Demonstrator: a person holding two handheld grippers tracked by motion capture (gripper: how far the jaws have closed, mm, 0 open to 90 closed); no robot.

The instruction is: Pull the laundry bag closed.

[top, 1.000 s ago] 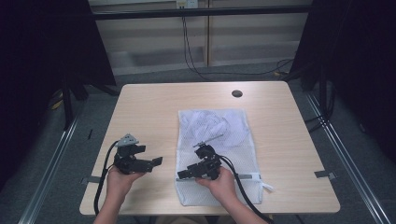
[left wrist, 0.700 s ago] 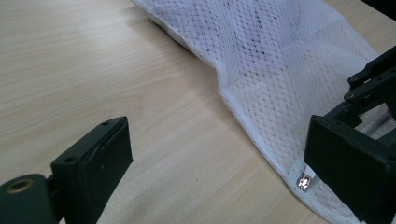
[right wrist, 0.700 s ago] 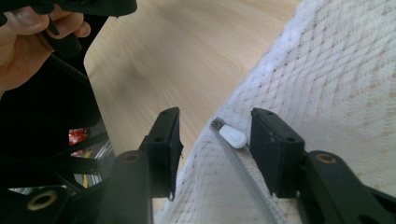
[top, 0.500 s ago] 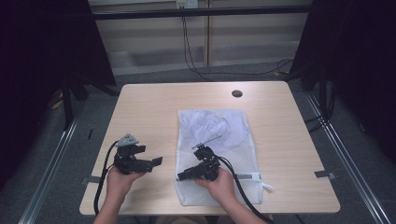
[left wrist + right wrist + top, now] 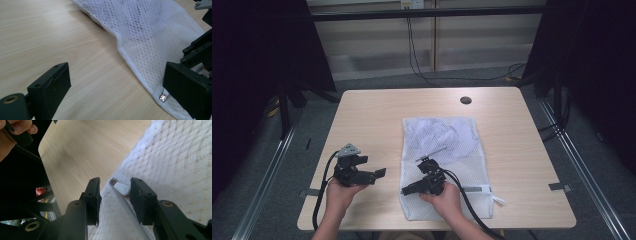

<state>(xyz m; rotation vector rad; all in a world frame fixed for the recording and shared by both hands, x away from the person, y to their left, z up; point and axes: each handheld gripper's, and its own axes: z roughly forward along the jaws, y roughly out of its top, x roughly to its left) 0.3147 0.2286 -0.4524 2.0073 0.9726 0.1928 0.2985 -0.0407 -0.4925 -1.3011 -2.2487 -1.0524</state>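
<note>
White mesh, a laundry bag (image 5: 447, 165), lies flat on the table (image 5: 377, 115), right of centre and reaching the near edge. Its zipper pull (image 5: 120, 188) sits at the bag's near-left corner, about seven o'clock from the bag's middle, and the right gripper (image 5: 408, 190) has it framed: in the right gripper view the white tab lies between the two jaws, which have just been closing and now stand narrow, with a gap showing on each side, so nothing is pinched yet.

The step looks like catching the pull. To do it well, I would keep the jaws level with the zip line, close squarely on the tab and not on loose mesh, then draw along the zip rather than upward. The left gripper (image 5: 381, 172), at nine o'clock from the right one, hangs with jaws wide and empty over bare wood just beside the bag's edge; it could pin the corner so the fabric does not bunch.

Count: one bag, one pull, two grippers, one table.
</note>
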